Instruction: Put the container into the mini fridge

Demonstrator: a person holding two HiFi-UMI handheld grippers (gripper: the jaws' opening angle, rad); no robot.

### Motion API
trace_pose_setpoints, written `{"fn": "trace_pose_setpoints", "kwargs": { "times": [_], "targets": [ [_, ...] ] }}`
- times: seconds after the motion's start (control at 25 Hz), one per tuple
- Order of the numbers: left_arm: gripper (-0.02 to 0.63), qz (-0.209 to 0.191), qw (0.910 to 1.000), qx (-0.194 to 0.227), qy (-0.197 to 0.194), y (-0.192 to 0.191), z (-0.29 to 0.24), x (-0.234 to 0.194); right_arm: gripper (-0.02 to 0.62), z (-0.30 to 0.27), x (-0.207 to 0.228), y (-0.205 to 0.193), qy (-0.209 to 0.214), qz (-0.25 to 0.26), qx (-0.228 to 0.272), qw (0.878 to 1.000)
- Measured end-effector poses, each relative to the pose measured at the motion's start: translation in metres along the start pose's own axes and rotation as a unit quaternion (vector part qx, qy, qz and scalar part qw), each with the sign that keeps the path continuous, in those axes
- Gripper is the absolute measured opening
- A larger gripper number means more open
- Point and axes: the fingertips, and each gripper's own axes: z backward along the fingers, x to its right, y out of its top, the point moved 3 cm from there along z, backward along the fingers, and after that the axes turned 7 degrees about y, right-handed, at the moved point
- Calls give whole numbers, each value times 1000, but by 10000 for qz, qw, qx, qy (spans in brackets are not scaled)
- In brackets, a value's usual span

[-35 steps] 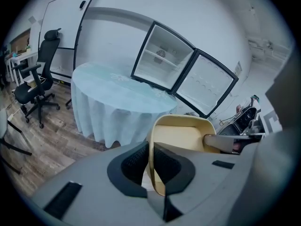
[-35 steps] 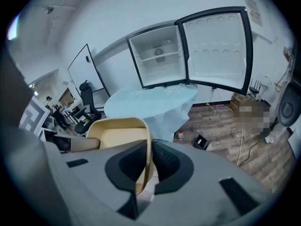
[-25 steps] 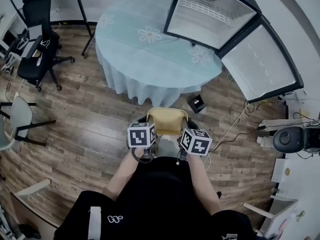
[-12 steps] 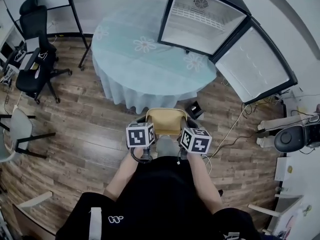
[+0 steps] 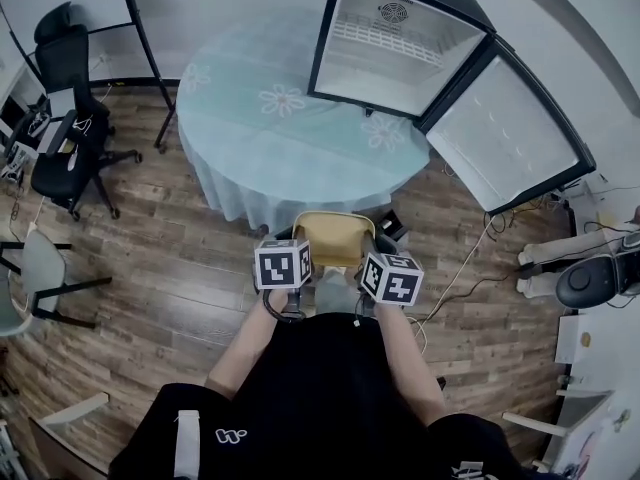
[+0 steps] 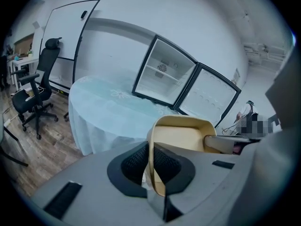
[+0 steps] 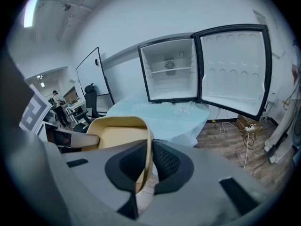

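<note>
Left claw (image 6: 150,167) and right claw (image 7: 144,166) each pinch a wall of the container (image 5: 333,238), mid-carry; next, I'd say, lift it into the open mini fridge (image 5: 395,43).

Soft, even indoor light fills the room, and nothing looks dim. A ceiling light (image 7: 31,6) glows at the far upper left of my right gripper view. The mini fridge (image 5: 395,43) interior shows brightest white. Shadows on the floor (image 5: 160,268) are faint. Both my gripper views bend straight lines and go black at the corners. Close to the lens, my left gripper (image 6: 151,164), my right gripper (image 7: 146,161) and the container (image 6: 181,140) wall they pinch are blurred.
</note>
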Motion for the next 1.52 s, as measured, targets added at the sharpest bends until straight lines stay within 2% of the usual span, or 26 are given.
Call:
{"fn": "trace_pose_setpoints", "kwargs": {
  "times": [0.24,0.8,1.12,1.52],
  "targets": [
    [23,-236,9996,-138,75,13,-23,13,26,-17,26,8,39,-296,-9,9996],
    [23,-158,9987,-409,271,68,-107,43,26,-83,97,60,239,-468,-251,9983],
    [23,-208,9987,-312,333,106,-155,79,26,-110,153,99,310,-657,-229,9971],
    [25,-245,9973,-506,462,130,-203,100,26,-144,197,119,446,-821,-407,9948]
  ]
}}
